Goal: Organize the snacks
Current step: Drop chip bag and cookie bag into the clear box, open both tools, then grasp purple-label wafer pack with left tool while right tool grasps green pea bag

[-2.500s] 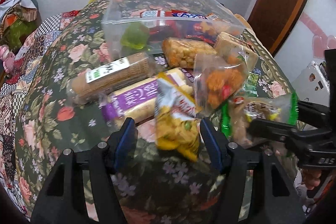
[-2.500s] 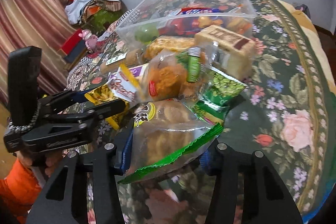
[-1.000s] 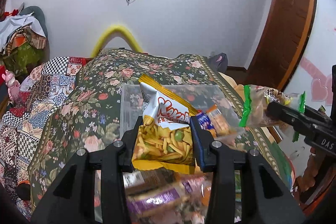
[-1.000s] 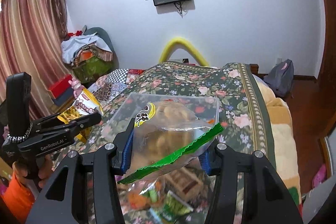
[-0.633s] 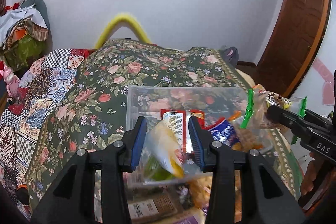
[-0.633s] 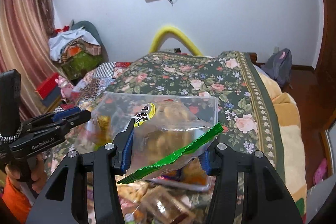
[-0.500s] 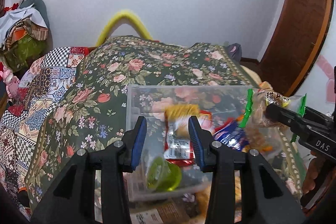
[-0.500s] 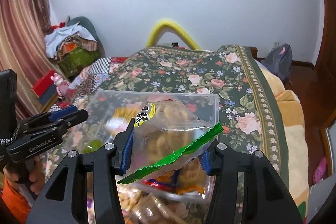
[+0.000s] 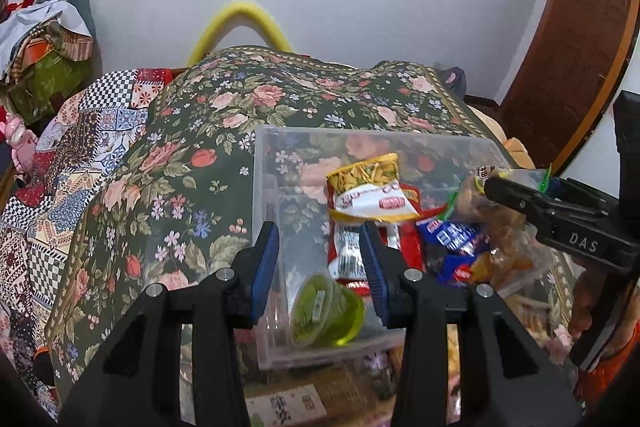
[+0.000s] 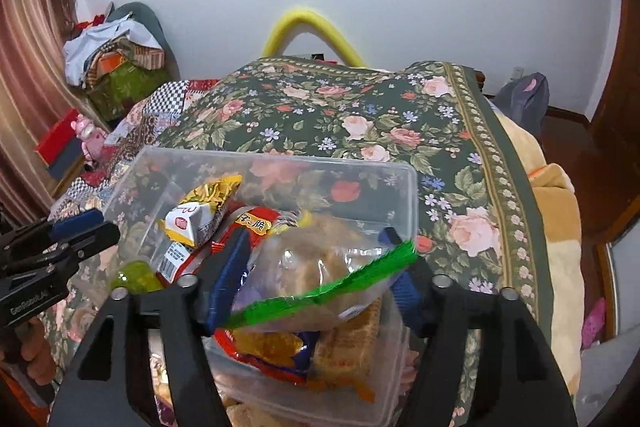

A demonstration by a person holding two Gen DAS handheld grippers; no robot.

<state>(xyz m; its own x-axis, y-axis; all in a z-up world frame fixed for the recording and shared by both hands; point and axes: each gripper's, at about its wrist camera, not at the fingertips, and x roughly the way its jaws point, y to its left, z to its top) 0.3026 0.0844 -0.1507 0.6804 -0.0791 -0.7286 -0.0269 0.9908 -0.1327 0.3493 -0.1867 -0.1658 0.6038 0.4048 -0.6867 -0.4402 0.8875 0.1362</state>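
Observation:
A clear plastic box [image 9: 360, 133] [image 10: 280, 161] sits on the flowered bedspread and holds several snack packets. A yellow snack bag [image 9: 368, 191] [image 10: 204, 207] lies loose on top of them, with a green jelly cup [image 9: 328, 311] in the near corner. My left gripper [image 9: 320, 267] [image 10: 104, 227] hovers over the box's near left part. Its jaws are drawn in to a narrow gap with nothing between them. My right gripper [image 10: 316, 271] [image 9: 486, 183] hangs over the right part. Its jaws are opening, and a blurred clear bag with a green edge [image 10: 320, 259] sits loose between them.
More packets [image 9: 280, 403] lie on the bedspread [image 9: 180, 187] in front of the box. A beige blanket [image 10: 556, 211] marks the bed's right edge. A yellow arch [image 9: 240, 15] stands behind the bed, a pile of clothes [image 10: 116, 59] at the left and a wooden door [image 9: 580, 47] at the right.
Both grippers came forward and down over the box. The yellow bag fell from my left gripper into the box. My right jaws widened and the green-edged bag came loose.

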